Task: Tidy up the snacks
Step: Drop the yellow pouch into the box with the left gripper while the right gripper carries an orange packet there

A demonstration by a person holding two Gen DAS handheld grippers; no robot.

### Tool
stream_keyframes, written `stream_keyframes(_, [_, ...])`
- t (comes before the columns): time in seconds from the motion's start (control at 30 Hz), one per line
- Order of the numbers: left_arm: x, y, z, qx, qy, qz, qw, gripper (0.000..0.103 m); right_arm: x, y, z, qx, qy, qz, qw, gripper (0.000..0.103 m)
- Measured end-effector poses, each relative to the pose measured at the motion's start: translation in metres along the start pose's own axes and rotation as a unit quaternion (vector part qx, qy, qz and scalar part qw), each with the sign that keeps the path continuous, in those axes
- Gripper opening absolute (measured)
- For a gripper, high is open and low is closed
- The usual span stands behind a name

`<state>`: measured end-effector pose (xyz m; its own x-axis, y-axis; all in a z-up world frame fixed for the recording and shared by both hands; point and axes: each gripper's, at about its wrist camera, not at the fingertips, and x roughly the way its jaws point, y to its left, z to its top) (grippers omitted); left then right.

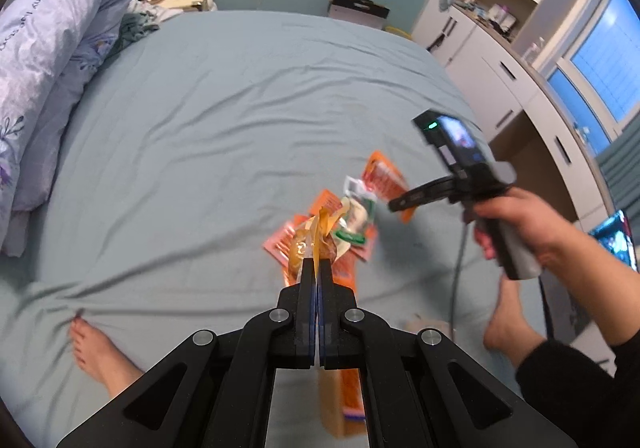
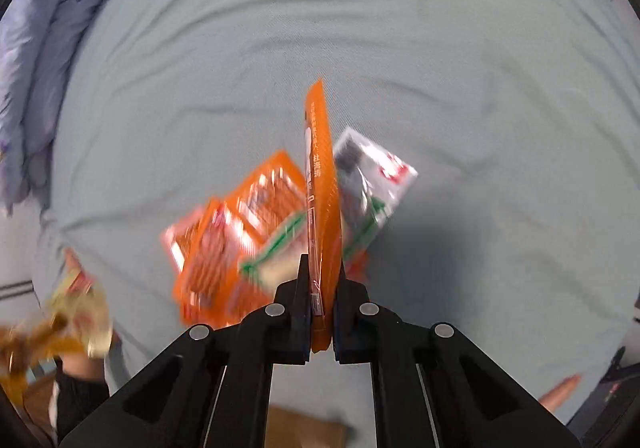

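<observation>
Showing pale blue-green across the bedsheet; lavender with purple flower print and dark script on the pillow; bright orange with white lettering on the packet; translucent amber on the wrapper; black on both grippers.

A heap of snack packets is spread on the bed — bedding piled left, cabinets right.
</observation>
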<state>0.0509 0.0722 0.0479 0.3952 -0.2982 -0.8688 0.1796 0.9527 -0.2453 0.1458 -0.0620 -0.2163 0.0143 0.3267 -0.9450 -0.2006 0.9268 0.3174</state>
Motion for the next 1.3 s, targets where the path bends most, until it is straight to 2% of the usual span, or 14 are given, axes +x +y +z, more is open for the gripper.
stream_keyframes(0.13, [-0.015,-0.026,-0.019,0.003,0.038,-0.034,0.9987,0.0,-0.052,-0.006,-0.046,-0.014,-0.015,0.004,1.0,0.005])
stream_keyframes(0.3, [-0.021,-0.069,-0.055,0.034,0.094,-0.064,0.993,0.0,-0.118,0.002,-0.11,-0.034,-0.04,0.047,0.998,0.005])
stream_keyframes(0.43, [-0.012,-0.091,-0.083,0.064,0.129,-0.034,0.989,0.0,-0.155,0.023,-0.171,-0.06,-0.047,0.082,0.994,0.005])
stream_keyframes(0.5, [-0.002,-0.093,-0.094,0.074,0.153,-0.015,0.9854,0.0,-0.169,0.03,-0.196,-0.07,-0.049,0.095,0.992,0.005])
stream_keyframes(0.57, [0.008,-0.091,-0.111,0.072,0.179,-0.013,0.9811,0.0,-0.177,0.034,-0.221,-0.074,-0.049,0.111,0.99,0.005])
stream_keyframes(0.63, [0.02,-0.095,-0.123,0.084,0.194,-0.006,0.9774,0.0,-0.18,0.036,-0.236,-0.086,-0.048,0.126,0.987,0.005])
stream_keyframes(0.73, [0.035,-0.098,-0.126,0.09,0.192,0.002,0.9772,0.0,-0.174,0.013,-0.238,-0.089,-0.033,0.145,0.985,0.005])
stream_keyframes(0.83, [0.051,-0.099,-0.124,0.089,0.213,-0.016,0.9728,0.004,-0.163,0.013,-0.222,-0.091,-0.01,0.141,0.986,0.005])
stream_keyframes(0.87, [0.056,-0.097,-0.122,0.089,0.217,-0.016,0.9719,0.016,-0.158,0.011,-0.22,-0.088,-0.009,0.137,0.987,0.005])
stream_keyframes(0.9, [0.058,-0.097,-0.122,0.089,0.215,-0.005,0.9726,0.045,-0.154,0.012,-0.216,-0.084,-0.004,0.135,0.987,0.005])
stream_keyframes(0.97, [0.056,-0.094,-0.118,0.095,0.193,0.024,0.9764,0.086,-0.151,0.007,-0.212,-0.078,0.004,0.136,0.988,0.005])
stream_keyframes(1.03, [0.054,-0.092,-0.112,0.113,0.17,0.054,0.9775,0.087,-0.147,0.002,-0.21,-0.07,0.01,0.134,0.988,0.005])
stream_keyframes(1.1, [0.056,-0.087,-0.108,0.127,0.175,0.074,0.9735,0.088,-0.133,-0.003,-0.209,-0.059,0.028,0.128,0.99,0.005])
stream_keyframes(1.3, [0.06,-0.064,-0.104,0.094,0.194,0.086,0.9728,0.088,-0.083,0.002,-0.204,-0.041,0.081,0.116,0.989,0.005])
